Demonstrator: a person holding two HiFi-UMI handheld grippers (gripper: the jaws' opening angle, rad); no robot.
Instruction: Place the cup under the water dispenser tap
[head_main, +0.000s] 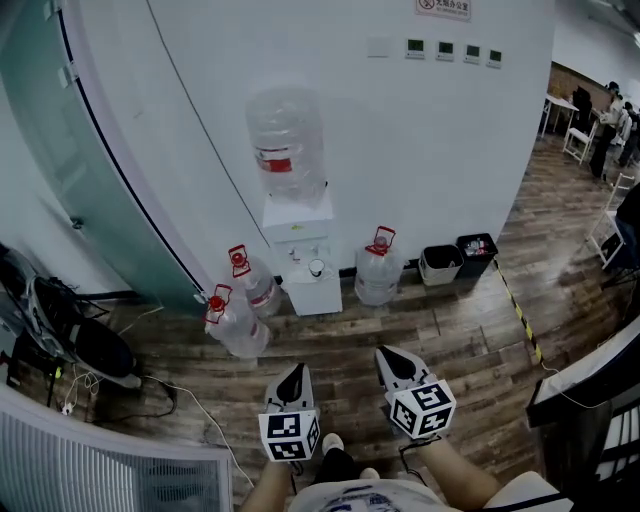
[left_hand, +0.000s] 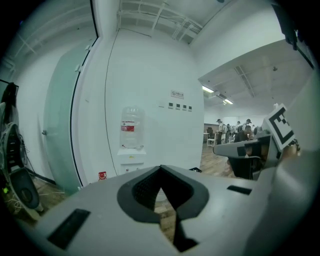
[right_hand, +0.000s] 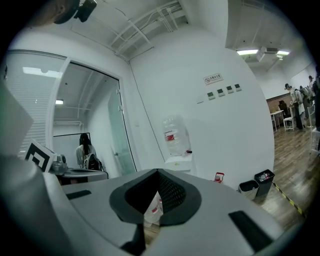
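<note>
The white water dispenser (head_main: 300, 228) stands against the white wall with a big clear bottle (head_main: 287, 140) on top. A small white cup (head_main: 316, 267) sits in its recess below the taps. Both grippers are low in the head view, well back from the dispenser over the wood floor. My left gripper (head_main: 295, 371) is shut with nothing in it, its tips meeting (left_hand: 160, 167). My right gripper (head_main: 386, 353) is also shut and empty (right_hand: 157, 171). The dispenser (left_hand: 132, 150) shows far ahead in the left gripper view, and the dispenser (right_hand: 178, 161) does too in the right gripper view.
Spare water bottles (head_main: 237, 322) (head_main: 256, 282) lie left of the dispenser, another bottle (head_main: 378, 268) stands to its right. Two bins (head_main: 440, 264) (head_main: 477, 253) stand by the wall. A glass partition (head_main: 90, 150) is at left, a desk edge (head_main: 590, 380) at right, people (head_main: 610, 115) far right.
</note>
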